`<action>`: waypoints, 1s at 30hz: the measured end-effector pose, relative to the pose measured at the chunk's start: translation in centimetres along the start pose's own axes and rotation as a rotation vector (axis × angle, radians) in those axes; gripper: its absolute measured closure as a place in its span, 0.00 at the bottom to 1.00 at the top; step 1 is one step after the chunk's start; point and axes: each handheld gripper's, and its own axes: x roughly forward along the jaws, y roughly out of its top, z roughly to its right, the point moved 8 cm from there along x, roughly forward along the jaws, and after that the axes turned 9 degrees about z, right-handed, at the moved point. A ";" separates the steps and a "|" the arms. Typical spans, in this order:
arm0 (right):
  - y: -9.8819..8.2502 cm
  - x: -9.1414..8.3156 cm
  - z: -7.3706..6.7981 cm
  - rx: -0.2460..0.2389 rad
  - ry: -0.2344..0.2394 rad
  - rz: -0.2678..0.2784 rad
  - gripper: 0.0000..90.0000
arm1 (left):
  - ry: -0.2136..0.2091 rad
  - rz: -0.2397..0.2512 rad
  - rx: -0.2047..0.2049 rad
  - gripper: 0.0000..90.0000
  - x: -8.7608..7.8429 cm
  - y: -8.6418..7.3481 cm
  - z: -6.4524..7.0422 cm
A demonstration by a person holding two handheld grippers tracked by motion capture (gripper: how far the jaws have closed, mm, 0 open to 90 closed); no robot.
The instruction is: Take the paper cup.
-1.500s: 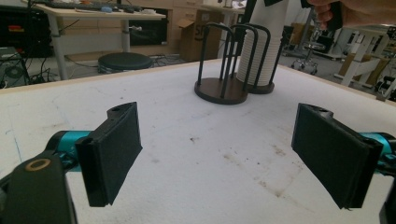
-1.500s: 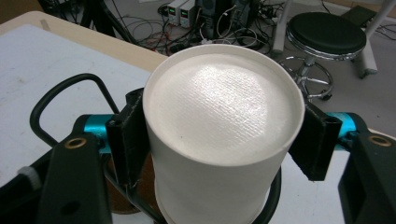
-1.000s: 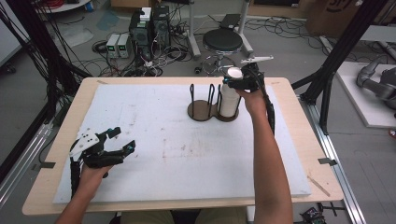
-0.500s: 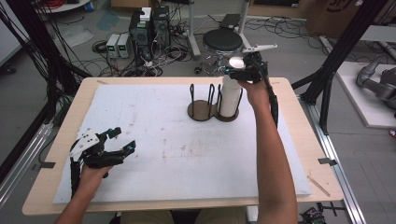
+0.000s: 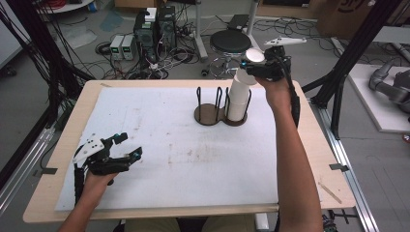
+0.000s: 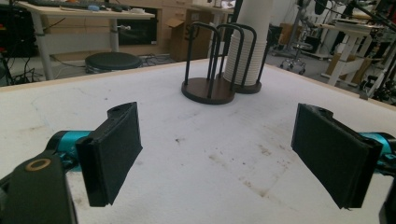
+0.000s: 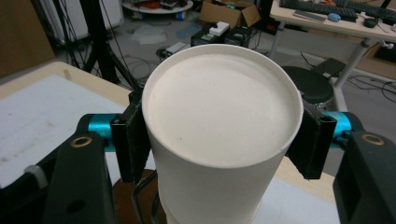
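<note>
Here, right hand: the right gripper [image 5: 255, 65] is reaching out over the far side of the table [image 5: 309, 145], the forearm stretching straight up the right of the high view, the hand held above the cup rack [image 5: 220, 108].
Right claw: its jaws are pinching the top cup [image 7: 219, 135] upside down, one pad pressing each side just under the flat base, as the right gripper view is showing.
Left hand: the left gripper [image 5: 126, 153] is resting low over the near left part of the table, the wrist coming in from the bottom edge, the jaws pointing across the white mat [image 5: 164, 145] toward the rack.
Left claw: its jaws are standing spread wide with only mat between them.
Cup: it is sitting on top of the cup stack [image 5: 238, 99], raised above the rack's wire loops; whether it is clear of the cup below, I cannot tell.
Room: the middle and near right of the mat are lying bare; the rack is standing close to the far edge.
Rack: two round wooden bases with black wire loops; the stack is filling the right one, the left one [image 6: 208, 88] is holding nothing.
</note>
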 end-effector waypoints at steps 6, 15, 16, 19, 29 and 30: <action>0.8 -2.5 -0.5 -0.023 0.012 0.034 0.37 | -0.005 0.004 -0.006 0.17 0.0 0.0 0.2; -1.3 -5.8 -1.9 -0.047 0.056 0.034 0.37 | -0.017 0.002 -0.001 0.17 0.1 0.0 0.5; -1.7 -6.3 -2.1 -0.042 0.065 0.036 0.37 | -0.020 0.003 -0.004 0.17 0.2 0.0 0.6; -2.7 -7.5 -2.6 -0.034 0.086 0.053 0.38 | -0.024 0.003 0.002 0.17 0.3 0.0 0.7; -6.9 -9.8 -6.1 -0.045 0.191 0.053 0.37 | -0.039 0.004 0.004 0.17 0.4 0.1 1.1; -7.5 -9.8 -6.5 -0.045 0.202 0.048 0.37 | -0.040 0.005 0.002 0.17 0.5 0.1 1.2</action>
